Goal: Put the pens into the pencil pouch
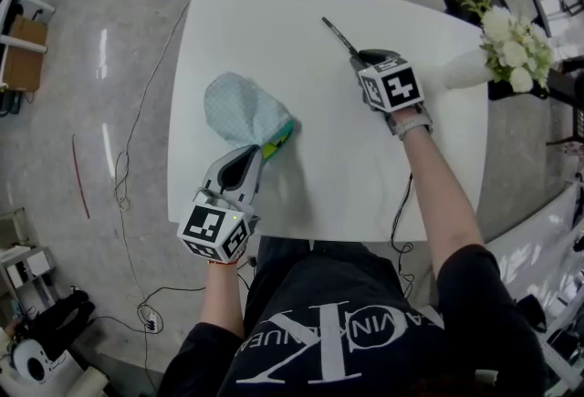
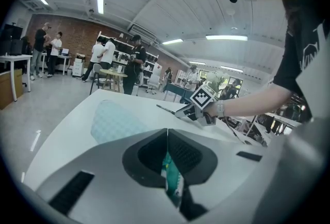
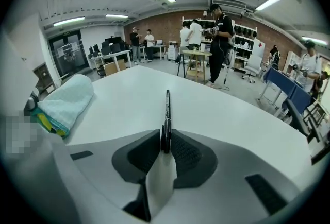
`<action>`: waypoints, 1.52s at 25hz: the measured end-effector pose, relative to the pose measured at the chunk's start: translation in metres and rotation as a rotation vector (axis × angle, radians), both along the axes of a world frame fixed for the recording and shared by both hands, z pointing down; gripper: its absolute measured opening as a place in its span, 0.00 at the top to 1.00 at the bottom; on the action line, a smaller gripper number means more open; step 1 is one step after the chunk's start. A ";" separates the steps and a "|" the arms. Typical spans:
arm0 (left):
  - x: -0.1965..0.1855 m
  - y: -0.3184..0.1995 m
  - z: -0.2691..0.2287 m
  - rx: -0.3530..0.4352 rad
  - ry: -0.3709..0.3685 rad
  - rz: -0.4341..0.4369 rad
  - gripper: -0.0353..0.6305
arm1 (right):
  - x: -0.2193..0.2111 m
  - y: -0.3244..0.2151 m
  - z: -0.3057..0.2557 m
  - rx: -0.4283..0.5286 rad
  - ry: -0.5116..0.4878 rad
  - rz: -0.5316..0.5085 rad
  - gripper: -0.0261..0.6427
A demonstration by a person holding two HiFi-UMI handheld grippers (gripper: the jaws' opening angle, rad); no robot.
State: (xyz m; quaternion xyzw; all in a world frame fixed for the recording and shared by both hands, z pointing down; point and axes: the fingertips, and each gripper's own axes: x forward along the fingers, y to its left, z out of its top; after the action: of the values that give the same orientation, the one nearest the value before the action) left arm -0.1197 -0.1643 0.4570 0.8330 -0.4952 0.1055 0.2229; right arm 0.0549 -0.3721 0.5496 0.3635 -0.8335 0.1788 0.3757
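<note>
While left gripper [image 1: 255,156] jaws pinch the pouch [image 1: 239,108] mouth, right gripper [image 1: 358,60] jaws clamp the pen [image 1: 336,33] by its tail, right of the pouch; it may swivel loose.

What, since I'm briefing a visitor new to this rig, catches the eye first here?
Two marker-cubed grippers work over the white table: the left gripper is clamped on the edge of a pale teal pencil pouch at left-centre, and the right gripper is closed on a black pen lying towards the far edge. White flowers show at the table's right edge.
</note>
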 end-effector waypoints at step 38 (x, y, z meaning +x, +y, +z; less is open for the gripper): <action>0.000 -0.010 -0.003 0.020 0.041 -0.149 0.94 | -0.046 0.241 -0.044 -0.217 -0.243 -0.322 0.86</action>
State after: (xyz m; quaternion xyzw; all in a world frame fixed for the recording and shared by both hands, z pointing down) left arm -0.1192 -0.1745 0.4538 0.7980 -0.5523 0.0667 0.2319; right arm 0.0085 -0.1306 0.5057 0.1589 -0.8959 0.2475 0.3329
